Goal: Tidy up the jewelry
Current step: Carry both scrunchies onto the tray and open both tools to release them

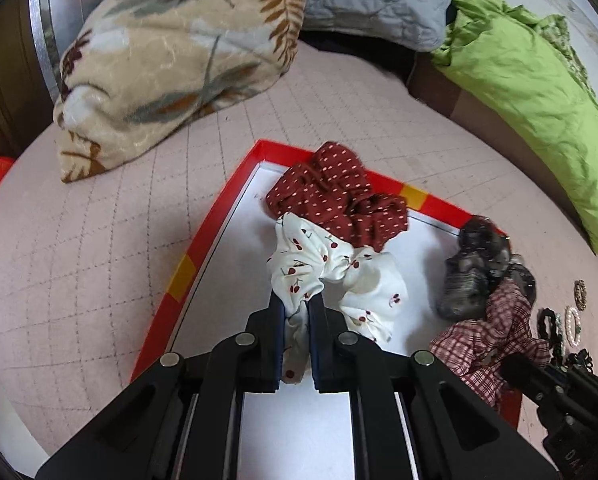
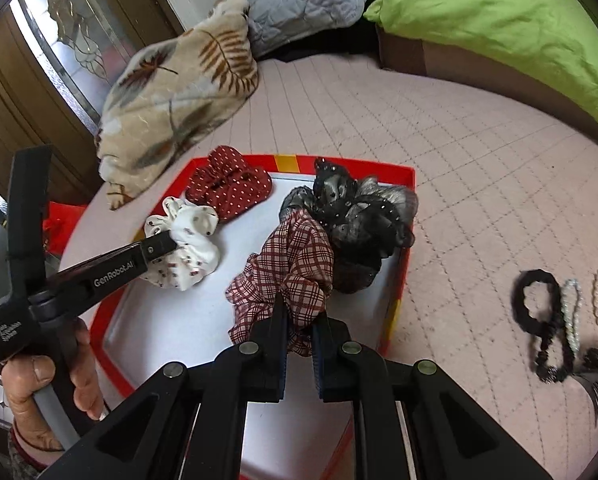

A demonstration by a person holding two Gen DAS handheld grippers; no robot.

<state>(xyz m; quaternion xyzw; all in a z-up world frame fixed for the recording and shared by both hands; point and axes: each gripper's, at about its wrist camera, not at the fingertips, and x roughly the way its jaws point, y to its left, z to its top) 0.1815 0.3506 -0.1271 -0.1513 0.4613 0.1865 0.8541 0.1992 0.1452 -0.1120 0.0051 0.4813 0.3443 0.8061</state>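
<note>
Four scrunchies over the red tray [image 2: 403,240]; left gripper [image 1: 297,308] clamps the white scrunchie [image 1: 331,272], right gripper [image 2: 299,320] clamps the plaid scrunchie [image 2: 291,276]; bracelets [image 2: 571,312] at right edge wait.

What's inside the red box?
The red box holds four scrunchies: dotted red, cherry white, plaid and sheer black. The white floor under them is covered, so anything beneath stays hidden.
</note>
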